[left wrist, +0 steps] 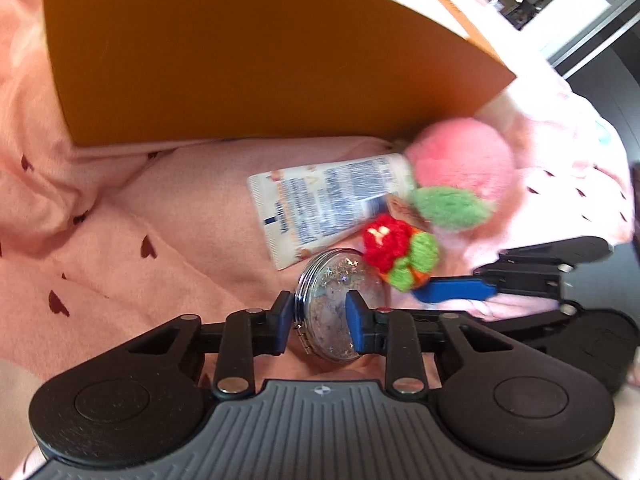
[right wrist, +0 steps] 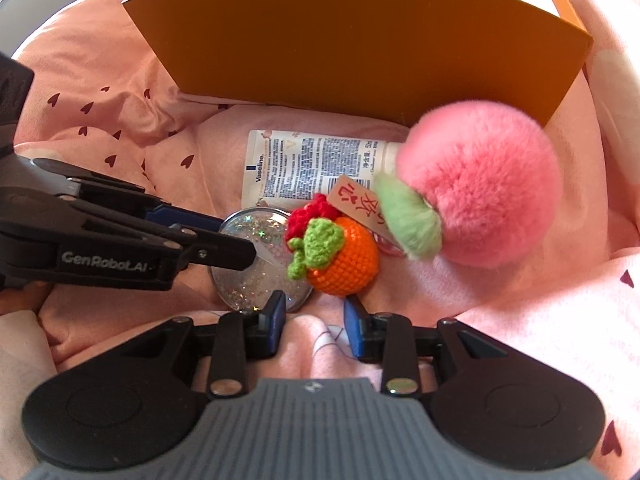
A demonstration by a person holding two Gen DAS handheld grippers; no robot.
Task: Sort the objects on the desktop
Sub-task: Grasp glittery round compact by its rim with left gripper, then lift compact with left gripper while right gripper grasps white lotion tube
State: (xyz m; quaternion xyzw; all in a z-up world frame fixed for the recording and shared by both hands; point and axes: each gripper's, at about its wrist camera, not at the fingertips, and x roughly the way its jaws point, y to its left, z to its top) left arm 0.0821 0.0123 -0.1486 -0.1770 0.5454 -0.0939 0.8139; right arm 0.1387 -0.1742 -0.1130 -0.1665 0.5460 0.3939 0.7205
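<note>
A round glitter compact (left wrist: 332,300) lies on the pink cloth; my left gripper (left wrist: 318,316) is shut on its rim, also seen in the right wrist view (right wrist: 224,240) over the compact (right wrist: 256,276). A crocheted orange charm (right wrist: 344,260) with red and green knit (left wrist: 394,250) lies beside it, joined to a pink pompom peach (right wrist: 480,184) (left wrist: 464,164). A white Vaseline tube (right wrist: 312,164) (left wrist: 320,200) lies behind. My right gripper (right wrist: 316,312) is open and empty, just in front of the charm; its finger shows in the left wrist view (left wrist: 456,290).
An orange cardboard box (right wrist: 360,40) (left wrist: 240,60) stands behind the objects, its near wall facing me. Rumpled pink cloth with dark hearts (right wrist: 120,132) covers the surface. A dark floor area (left wrist: 600,60) lies beyond the cloth's far right edge.
</note>
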